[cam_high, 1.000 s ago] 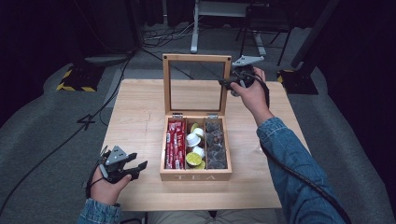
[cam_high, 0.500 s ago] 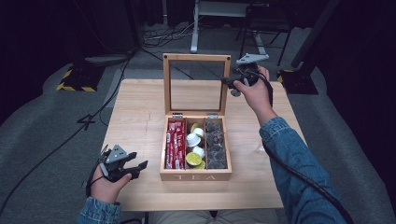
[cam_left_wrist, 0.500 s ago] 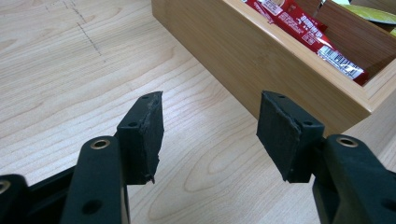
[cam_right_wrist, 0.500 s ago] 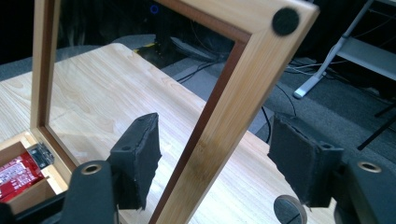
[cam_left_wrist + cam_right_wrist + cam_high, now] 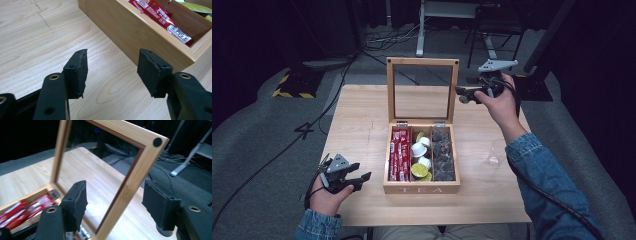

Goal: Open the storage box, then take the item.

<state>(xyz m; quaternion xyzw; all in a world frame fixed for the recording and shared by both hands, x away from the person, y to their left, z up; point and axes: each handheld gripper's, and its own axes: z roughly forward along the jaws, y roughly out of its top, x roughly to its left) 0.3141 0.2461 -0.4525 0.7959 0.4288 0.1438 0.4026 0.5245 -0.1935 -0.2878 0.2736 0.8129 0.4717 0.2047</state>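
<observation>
A wooden tea box sits mid-table with its glass-paned lid standing upright. Inside lie red sachets, round pods and dark tea bags. My right gripper hovers at the lid's right edge. Its jaws have just been closing a little, and in the right gripper view the lid's side rail stands in the gap of the gripper with neither pad pressing on it. My left gripper rests open near the table's front left, pointing at the box wall, with nothing inside the gripper.
A clear plastic cup stands on the table right of the box, close to my right forearm. Dark floor with cables and a stand's legs lies beyond the far edge. Bare wood stretches left of the box.
My right gripper has drifted right and slightly up, away from the lid's edge. The lid stays upright and the left hand has not moved.
</observation>
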